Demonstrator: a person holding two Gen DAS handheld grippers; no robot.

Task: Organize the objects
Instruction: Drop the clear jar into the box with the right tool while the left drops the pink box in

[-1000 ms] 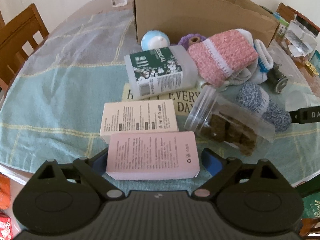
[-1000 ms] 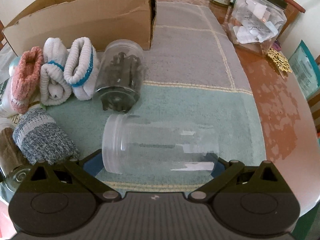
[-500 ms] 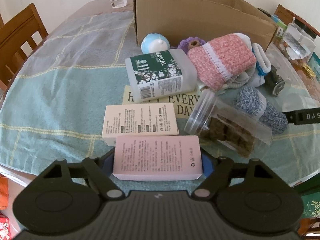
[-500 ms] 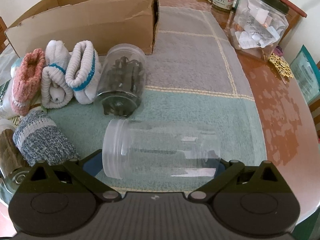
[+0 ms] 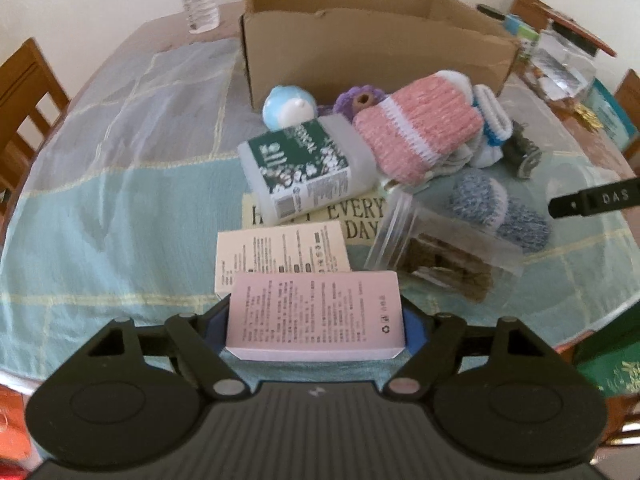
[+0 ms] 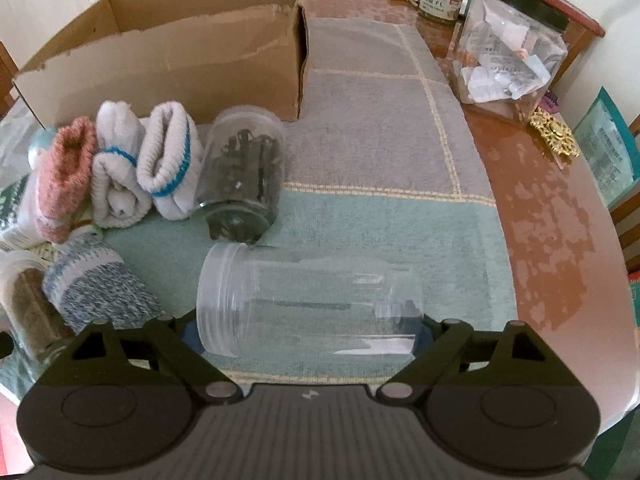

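A pink box [image 5: 316,312] sits crosswise between the blue pads of my left gripper [image 5: 316,322]. The gripper is shut on its two short ends, and the box's far edge overlaps a cream box [image 5: 280,252] on the cloth. In the right wrist view an empty clear plastic jar [image 6: 308,300] lies on its side between the fingers of my right gripper [image 6: 310,334]. Those jaws are closing, and the pads meet the jar's mouth end and its base. An open cardboard box [image 5: 360,48] stands at the back of the table, its front wall [image 6: 168,68] near the socks.
Between the grippers lie rolled socks [image 6: 120,172], a blue-grey sock [image 6: 96,288], a green-labelled bottle [image 5: 308,168], a jar of brown pieces [image 5: 440,260] and a jar of dark pieces [image 6: 240,184]. A large square jar [image 6: 512,56] stands at the right, and a chair [image 5: 24,92] at the left.
The left jaws closed onto the pink box, which now overlaps the cream box more. The right jaws moved in against the clear jar's ends.
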